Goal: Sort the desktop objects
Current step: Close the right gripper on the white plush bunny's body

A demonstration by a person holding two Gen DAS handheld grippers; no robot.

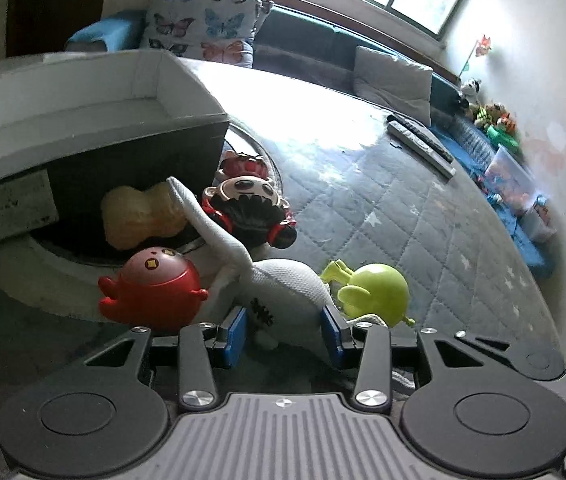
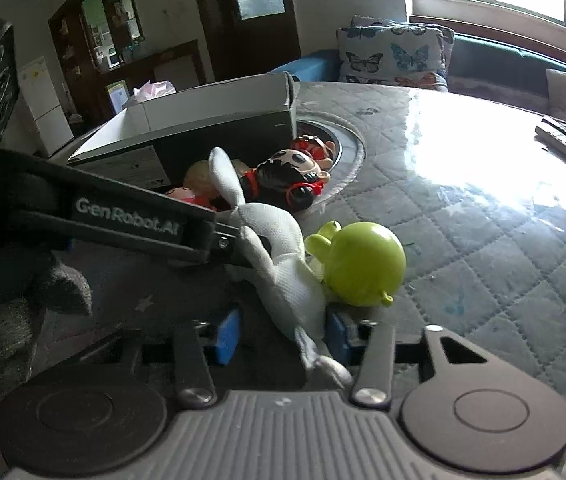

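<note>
A white plush goose [image 1: 283, 284] lies on the quilted table, neck stretched up toward the box. My left gripper [image 1: 286, 330] has its blue pads on either side of the goose's body, closed onto it. My right gripper [image 2: 283, 334] is open around the goose's [image 2: 283, 276] tail end, not squeezing it. The left gripper's arm [image 2: 123, 216] crosses the right wrist view. A green round toy [image 1: 375, 294] lies right of the goose and also shows in the right wrist view [image 2: 363, 264]. A red round toy [image 1: 155, 292], a yellow peanut toy [image 1: 139, 216] and a black-and-red panda figure [image 1: 247, 208] lie beyond.
A grey open box [image 1: 95, 120] stands at the left over a round white-rimmed recess [image 1: 23, 280] in the table. Remote controls [image 1: 419, 144] lie at the far right. A sofa with a butterfly pillow [image 1: 203, 24] runs behind. A gloved hand [image 2: 7, 320] is at the left.
</note>
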